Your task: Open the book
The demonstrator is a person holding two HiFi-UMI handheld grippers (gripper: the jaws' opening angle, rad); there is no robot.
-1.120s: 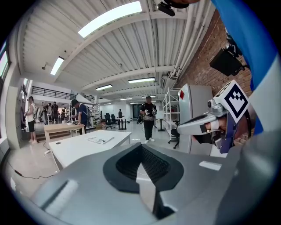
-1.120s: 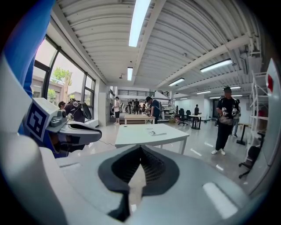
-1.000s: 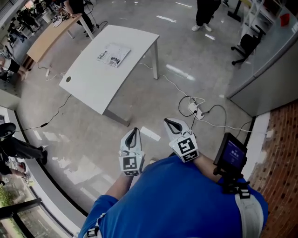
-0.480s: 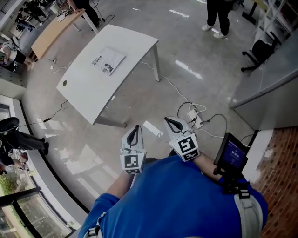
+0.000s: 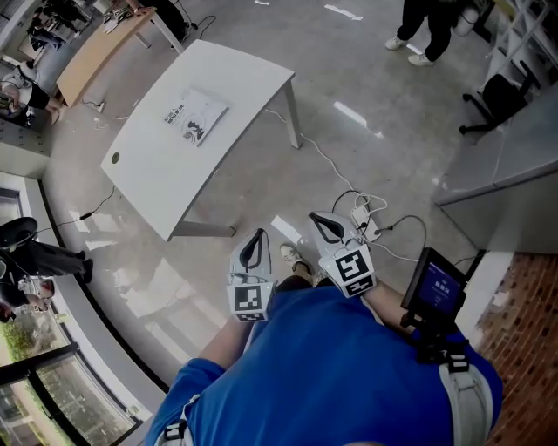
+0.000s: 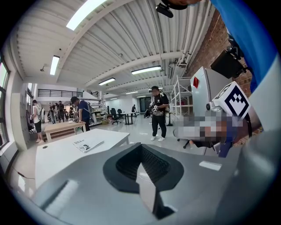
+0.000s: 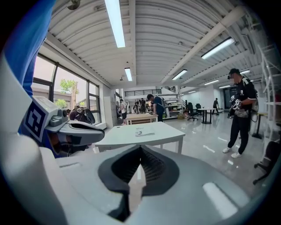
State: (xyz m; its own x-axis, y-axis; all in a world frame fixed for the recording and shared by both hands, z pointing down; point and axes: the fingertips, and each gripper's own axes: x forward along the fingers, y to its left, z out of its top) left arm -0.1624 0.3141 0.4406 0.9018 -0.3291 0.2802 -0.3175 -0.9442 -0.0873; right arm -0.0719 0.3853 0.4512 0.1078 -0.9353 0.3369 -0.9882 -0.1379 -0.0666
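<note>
One book (image 5: 193, 116), and there it is: flat, cover up, on the white table (image 5: 240, 83), toward the far half of the top and set in from every edge. There's dark print and a small picture on the cover, but it's too small for me to read. Bare white top all round it; one small round spot (image 5: 115, 158) sits by the table's near left corner.

My two claws are well short of the table's near end, out over the floor. Left claw (image 5: 255, 237): pressed together, tip to tip, pinching only itself. Right claw (image 5: 319, 221): same story, jaws tight together. Each carries one cube with black square markers, no letters on them.

Between me and the table's near end lies open grey floor. Off the table's right leg, one white cable (image 5: 327, 161) trails across the floor to a plug block (image 5: 366, 218) near my right claw.

Beyond the table's far left side stands one wooden table (image 5: 100, 52). Past its far right corner, one person (image 5: 427, 26) stands, and further right of that one black chair (image 5: 488, 91).
</note>
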